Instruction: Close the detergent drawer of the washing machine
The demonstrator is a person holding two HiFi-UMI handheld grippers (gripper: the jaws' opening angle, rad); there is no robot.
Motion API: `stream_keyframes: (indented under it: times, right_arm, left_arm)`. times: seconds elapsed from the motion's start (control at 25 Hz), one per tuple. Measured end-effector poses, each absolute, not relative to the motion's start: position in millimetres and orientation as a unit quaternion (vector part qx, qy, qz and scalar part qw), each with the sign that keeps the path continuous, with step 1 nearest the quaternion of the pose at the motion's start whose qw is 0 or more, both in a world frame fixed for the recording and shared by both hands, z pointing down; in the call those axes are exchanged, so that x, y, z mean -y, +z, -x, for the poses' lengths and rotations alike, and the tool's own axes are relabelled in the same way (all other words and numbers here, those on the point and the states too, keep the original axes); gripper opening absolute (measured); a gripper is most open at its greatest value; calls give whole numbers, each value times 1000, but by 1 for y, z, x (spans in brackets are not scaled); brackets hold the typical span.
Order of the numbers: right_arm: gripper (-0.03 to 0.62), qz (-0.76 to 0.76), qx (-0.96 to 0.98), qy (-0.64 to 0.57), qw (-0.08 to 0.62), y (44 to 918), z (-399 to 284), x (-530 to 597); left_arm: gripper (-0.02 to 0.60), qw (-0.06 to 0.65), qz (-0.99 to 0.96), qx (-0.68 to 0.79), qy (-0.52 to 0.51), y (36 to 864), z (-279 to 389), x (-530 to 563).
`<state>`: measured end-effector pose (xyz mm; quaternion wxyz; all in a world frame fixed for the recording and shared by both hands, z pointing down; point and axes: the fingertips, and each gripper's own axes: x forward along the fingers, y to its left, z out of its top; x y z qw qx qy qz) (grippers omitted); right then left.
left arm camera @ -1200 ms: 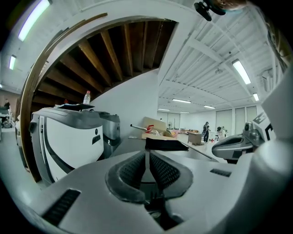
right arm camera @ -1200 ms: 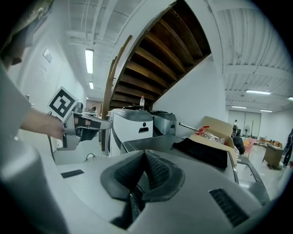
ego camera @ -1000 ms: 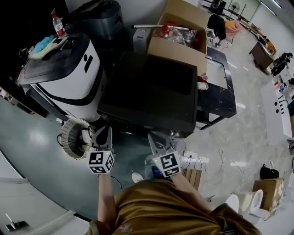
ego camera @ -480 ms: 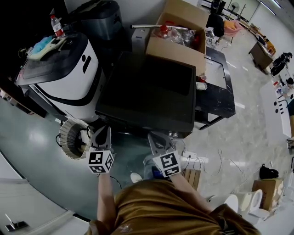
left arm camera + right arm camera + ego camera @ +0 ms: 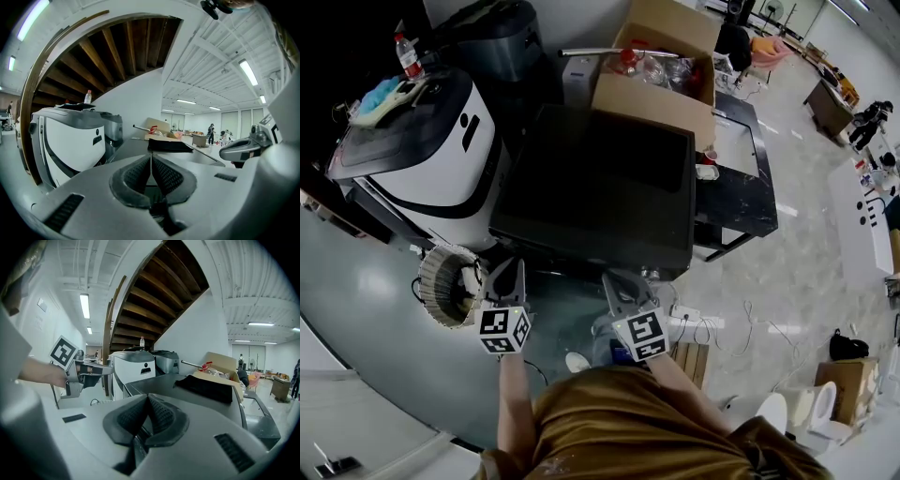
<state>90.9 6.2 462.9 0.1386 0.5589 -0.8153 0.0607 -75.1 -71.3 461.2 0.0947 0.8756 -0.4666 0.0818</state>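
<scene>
While both grippers hang low in the head view, the boxy dark-grey washing machine stands at twelve o'clock of them, its detergent drawer not discernible. The left gripper is at seven o'clock and the right gripper at six.

In the left gripper view the jaws are pressed together, empty.

In the right gripper view the jaws are likewise together on nothing, with the left gripper at nine o'clock.

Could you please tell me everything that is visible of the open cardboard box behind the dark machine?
The cardboard box is plain brown and open at the top, with its flaps standing up, the back one tallest. It stands upright at the far edge of the dark machine, beside a black table. Whether it rests on the machine cannot be told. Inside lie clear plastic items and something red. A grey rod sticks out over one side rim.
</scene>
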Motion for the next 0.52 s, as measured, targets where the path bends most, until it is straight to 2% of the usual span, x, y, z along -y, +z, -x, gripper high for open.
stream_keyframes:
  times: [0.52]
  right_arm:
    - [12, -557, 815, 66, 144, 469, -97, 6]
  left_arm:
    - [35, 110, -873, 467, 83, 473, 72, 85]
